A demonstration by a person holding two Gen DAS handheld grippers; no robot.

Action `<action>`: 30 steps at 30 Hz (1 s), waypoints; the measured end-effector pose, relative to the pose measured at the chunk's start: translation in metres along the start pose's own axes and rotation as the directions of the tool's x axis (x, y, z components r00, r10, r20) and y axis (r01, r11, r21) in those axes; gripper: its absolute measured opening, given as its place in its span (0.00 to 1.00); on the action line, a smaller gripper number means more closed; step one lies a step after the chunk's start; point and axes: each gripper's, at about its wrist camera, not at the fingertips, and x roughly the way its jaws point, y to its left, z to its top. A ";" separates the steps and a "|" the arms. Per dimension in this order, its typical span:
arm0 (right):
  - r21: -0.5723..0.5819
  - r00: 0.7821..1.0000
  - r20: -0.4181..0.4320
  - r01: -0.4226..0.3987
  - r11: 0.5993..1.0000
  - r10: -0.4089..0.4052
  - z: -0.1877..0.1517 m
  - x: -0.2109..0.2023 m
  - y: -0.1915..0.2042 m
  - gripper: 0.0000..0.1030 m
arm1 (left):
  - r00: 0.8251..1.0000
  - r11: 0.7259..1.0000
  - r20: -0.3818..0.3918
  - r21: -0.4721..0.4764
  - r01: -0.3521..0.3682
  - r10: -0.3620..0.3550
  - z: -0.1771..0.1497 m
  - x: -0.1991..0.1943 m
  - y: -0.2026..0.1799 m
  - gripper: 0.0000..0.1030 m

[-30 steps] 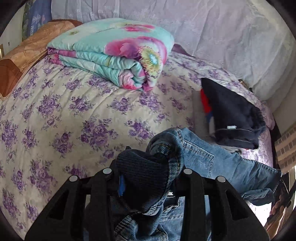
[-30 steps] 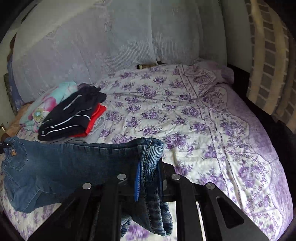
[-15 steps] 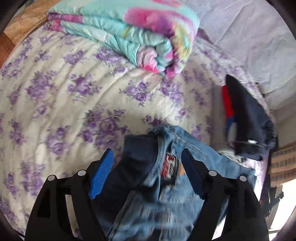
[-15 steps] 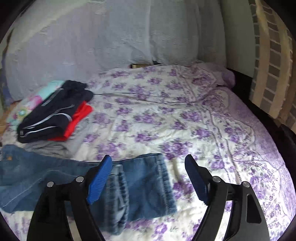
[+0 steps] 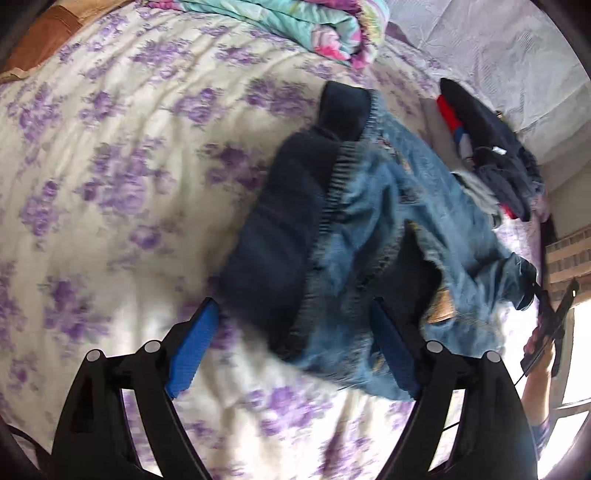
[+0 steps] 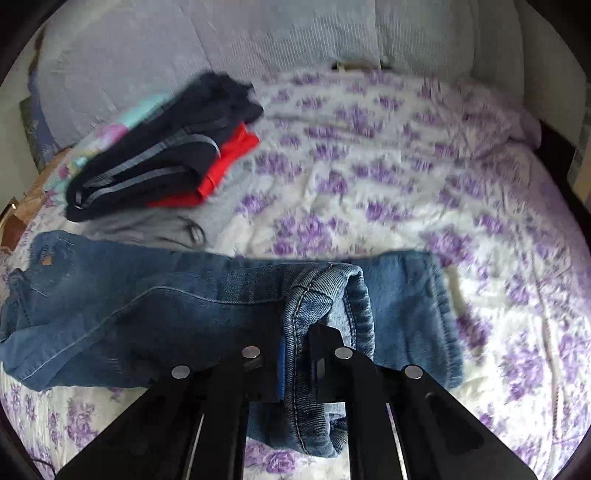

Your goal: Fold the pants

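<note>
Blue jeans [image 5: 388, 236] lie on the flowered bedspread [image 5: 110, 184], waistband end with dark lining toward me in the left wrist view. My left gripper [image 5: 291, 350] is open, its blue pads on either side of the waist end, holding nothing. In the right wrist view the jeans [image 6: 147, 295] stretch to the left across the bed. My right gripper [image 6: 295, 369] is shut on a fold of the leg hem [image 6: 321, 295].
A stack of folded dark, red and grey clothes [image 6: 166, 162] lies behind the jeans. A folded turquoise floral quilt [image 5: 314, 22] sits at the head of the bed. The right side of the bedspread [image 6: 443, 166] is open.
My left gripper opened and let the waistband drop onto the bed. My right gripper opened half a second ago and has shut again on the leg hem.
</note>
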 end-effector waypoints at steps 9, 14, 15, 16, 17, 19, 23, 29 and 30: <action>-0.304 0.918 0.360 -0.055 0.951 0.168 -0.118 -0.227 -0.028 0.22 | 0.991 0.995 0.123 -0.078 0.059 -0.049 -0.012 -0.009 0.004 0.24; -0.189 0.974 0.222 -0.004 0.982 0.047 -0.227 -0.234 -0.070 0.63 | 0.981 0.991 0.158 -0.056 0.119 -0.109 -0.040 -0.037 0.016 0.22; -0.126 0.975 0.218 -0.018 0.992 0.046 -0.240 -0.234 -0.082 0.65 | 0.981 0.991 0.156 -0.051 0.124 -0.114 -0.043 -0.039 0.016 0.21; -0.060 0.976 0.209 -0.043 0.997 0.054 -0.250 -0.234 -0.091 0.69 | 0.982 0.991 0.151 -0.043 0.123 -0.115 -0.044 -0.040 0.015 0.21; 0.002 0.977 0.200 -0.077 0.997 0.075 -0.257 -0.233 -0.099 0.70 | 0.983 0.993 0.151 -0.037 0.108 -0.102 -0.045 -0.041 0.014 0.21; 0.084 0.975 0.203 -0.114 0.990 0.095 -0.265 -0.230 -0.104 0.75 | 0.986 0.994 0.143 -0.051 0.096 -0.088 -0.042 -0.036 0.013 0.22; 0.174 0.979 0.179 -0.128 0.976 0.096 -0.249 -0.211 -0.097 0.77 | 0.989 0.991 0.115 -0.082 0.105 -0.095 -0.037 -0.019 0.013 0.51; 0.236 0.986 0.034 -0.165 0.958 0.162 -0.188 -0.134 -0.098 0.76 | 0.992 0.994 0.103 -0.079 0.077 -0.068 -0.032 0.012 -0.006 0.54; 0.240 0.974 -0.026 -0.211 0.948 0.223 -0.179 -0.116 -0.094 0.17 | 0.990 0.993 0.118 -0.083 0.082 -0.072 -0.032 0.010 -0.008 0.48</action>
